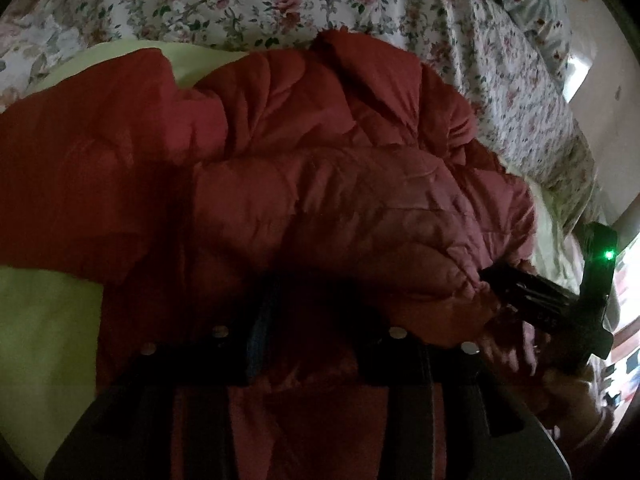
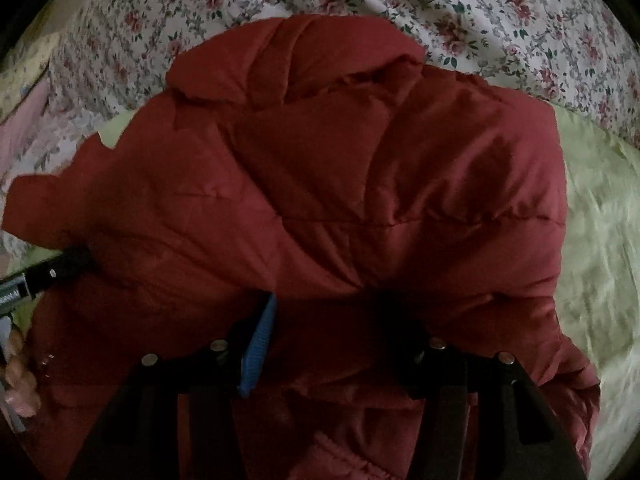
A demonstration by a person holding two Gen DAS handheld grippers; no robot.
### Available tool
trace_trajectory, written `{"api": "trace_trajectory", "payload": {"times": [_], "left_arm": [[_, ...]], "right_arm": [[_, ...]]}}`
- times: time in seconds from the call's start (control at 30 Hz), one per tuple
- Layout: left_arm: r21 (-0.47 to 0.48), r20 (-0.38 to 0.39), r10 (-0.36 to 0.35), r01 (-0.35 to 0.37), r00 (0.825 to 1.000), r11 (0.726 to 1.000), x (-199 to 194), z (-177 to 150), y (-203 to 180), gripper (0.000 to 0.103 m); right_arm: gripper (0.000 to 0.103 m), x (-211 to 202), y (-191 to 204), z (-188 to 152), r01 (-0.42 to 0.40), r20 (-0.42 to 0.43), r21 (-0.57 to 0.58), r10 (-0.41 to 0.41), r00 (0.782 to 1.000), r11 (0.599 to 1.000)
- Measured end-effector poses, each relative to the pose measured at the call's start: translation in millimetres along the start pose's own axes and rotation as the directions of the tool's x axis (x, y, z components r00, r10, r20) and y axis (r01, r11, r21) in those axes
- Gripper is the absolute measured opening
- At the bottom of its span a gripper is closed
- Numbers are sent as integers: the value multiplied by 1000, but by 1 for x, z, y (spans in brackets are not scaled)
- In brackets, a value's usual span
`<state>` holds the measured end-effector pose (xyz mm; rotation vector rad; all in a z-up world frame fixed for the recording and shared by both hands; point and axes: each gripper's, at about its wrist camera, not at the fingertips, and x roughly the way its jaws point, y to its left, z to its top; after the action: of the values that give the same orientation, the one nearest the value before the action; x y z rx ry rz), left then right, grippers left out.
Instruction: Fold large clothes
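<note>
The red puffy jacket (image 2: 340,184) lies bunched on the bed (image 2: 520,20), folded over roughly, still lumpy. Both tools, left (image 1: 312,300) and right (image 2: 332,312), are dug into it; their grip I cannot tell.

Red quilted jacket (image 2: 320,184) with a faint satin sheen, puffy and creased, over matt floral cotton sheet (image 2: 500,20) and soft pale-green cloth (image 2: 600,220), crumpled.

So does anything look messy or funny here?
Nothing is torn or spilled. The puffy red quilted jacket is just bunched in a lumpy heap on the pale green sheet, not yet folded flat.
</note>
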<state>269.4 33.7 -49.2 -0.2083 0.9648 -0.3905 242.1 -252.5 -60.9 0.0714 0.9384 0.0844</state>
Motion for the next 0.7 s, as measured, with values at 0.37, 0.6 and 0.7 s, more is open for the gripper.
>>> {"api": "trace_trajectory", "payload": {"times": [0.37, 0.6, 0.7], "left_arm": [[-128, 36, 13, -9, 999, 992, -36, -11, 33, 64], [-261, 75, 127, -103, 989, 960, -63, -21, 96, 76], [-340, 93, 180, -139, 979, 930, -78, -23, 129, 83]], "right_arm": [[54, -61, -12, -16, -128, 77, 74, 123, 989, 989], [54, -95, -2, -35, -179, 92, 58, 174, 980, 982], [54, -104, 4, -45, -194, 92, 41, 190, 977, 980]]}}
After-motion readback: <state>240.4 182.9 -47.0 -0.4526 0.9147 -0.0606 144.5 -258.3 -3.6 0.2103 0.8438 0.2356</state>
